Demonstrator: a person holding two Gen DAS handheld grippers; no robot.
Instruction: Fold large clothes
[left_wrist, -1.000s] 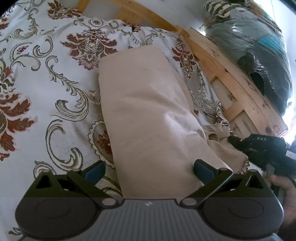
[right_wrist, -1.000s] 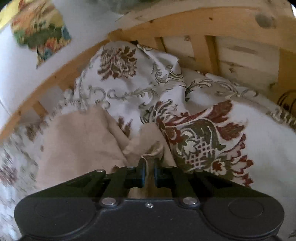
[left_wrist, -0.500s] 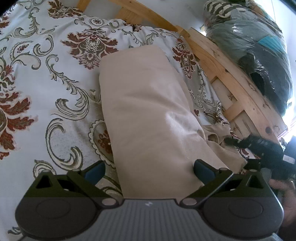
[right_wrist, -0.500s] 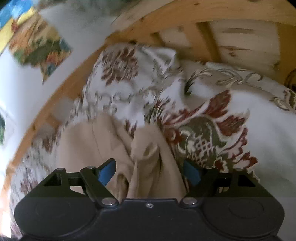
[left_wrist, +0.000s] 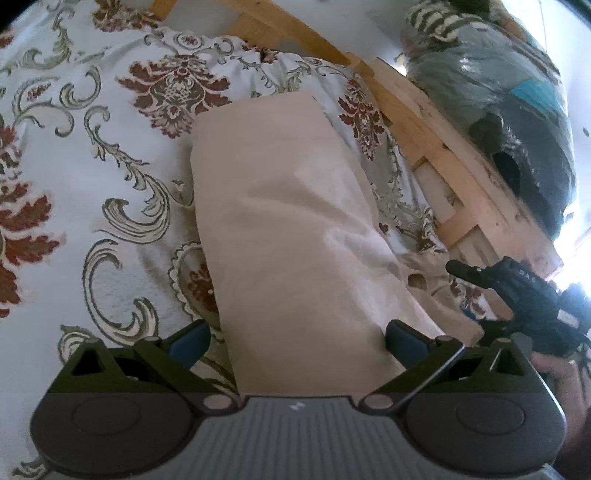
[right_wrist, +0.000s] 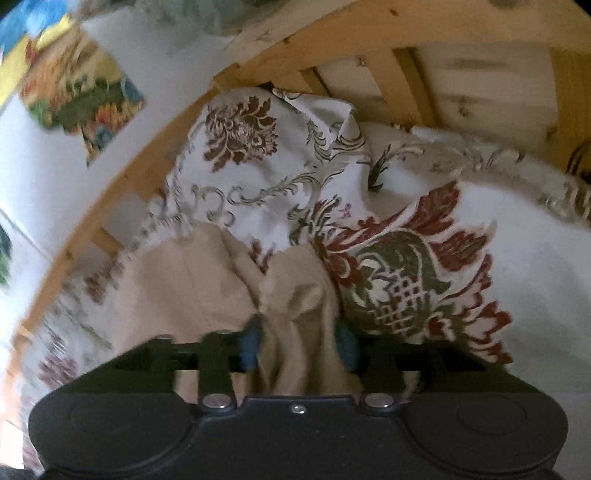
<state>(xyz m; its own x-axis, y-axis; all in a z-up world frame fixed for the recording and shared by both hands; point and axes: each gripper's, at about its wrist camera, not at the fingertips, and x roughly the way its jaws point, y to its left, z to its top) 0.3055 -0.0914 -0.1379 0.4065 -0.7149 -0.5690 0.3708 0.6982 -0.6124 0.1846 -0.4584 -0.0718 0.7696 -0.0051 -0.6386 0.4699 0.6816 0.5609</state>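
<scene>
A beige garment (left_wrist: 284, 229) lies folded in a long strip on the floral bedspread (left_wrist: 92, 184). My left gripper (left_wrist: 295, 338) is open, its blue pads either side of the strip's near end, holding nothing. A bunched beige corner (right_wrist: 295, 302) of the garment sits between the fingers of my right gripper (right_wrist: 299, 343), whose jaws are partly closed around it; the view is blurred. The right gripper also shows in the left wrist view (left_wrist: 517, 291) at the garment's right end.
A wooden bed frame (left_wrist: 424, 140) runs along the right edge of the bed, with plastic-wrapped bundles (left_wrist: 509, 110) behind it. In the right wrist view the wooden frame (right_wrist: 388, 44) and a wall with a colourful picture (right_wrist: 81, 96) stand close ahead.
My right gripper opened, letting go of the beige corner, shifted, and now its jaws are closing around the bunched fabric again. The left gripper has not moved.
</scene>
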